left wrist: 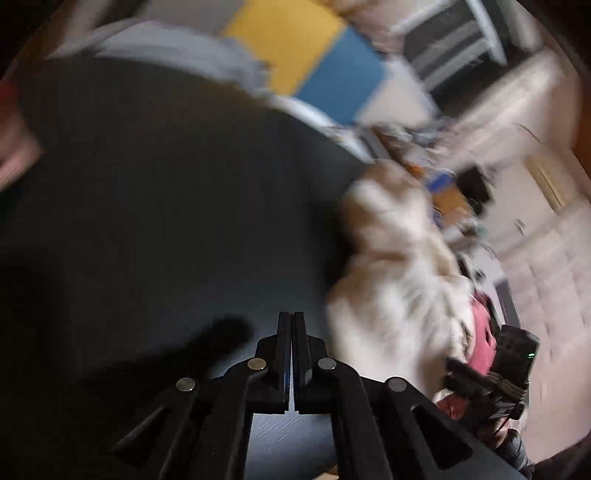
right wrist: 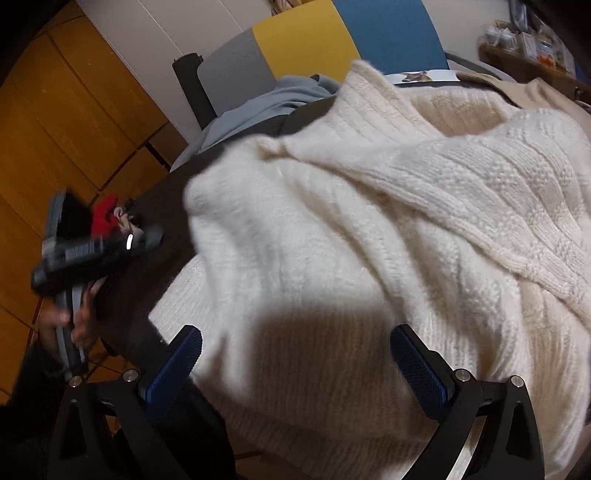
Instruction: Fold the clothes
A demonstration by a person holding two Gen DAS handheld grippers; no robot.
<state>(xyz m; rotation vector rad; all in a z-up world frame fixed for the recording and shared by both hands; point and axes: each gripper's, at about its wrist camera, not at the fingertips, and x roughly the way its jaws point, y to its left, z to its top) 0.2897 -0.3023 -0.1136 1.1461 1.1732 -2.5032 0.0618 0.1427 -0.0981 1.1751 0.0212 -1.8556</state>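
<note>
The sweater is creamy white, chunky ribbed and cable knit, sprawled over a table that's almost black. There's a grey-blue garment bunched at the table's far edge. Behind that, chair backs in grey, mustard yellow and blue. The right gripper has blue textured pads on black jaws, and the floor is orange wood.

Fuzzy cream knit sweater; matt dark table.

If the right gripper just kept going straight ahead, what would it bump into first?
Most likely the white knit sweater. The right gripper is open with the knit lying directly ahead between its fingers, apparently very close, though exact depth is unclear.
</note>
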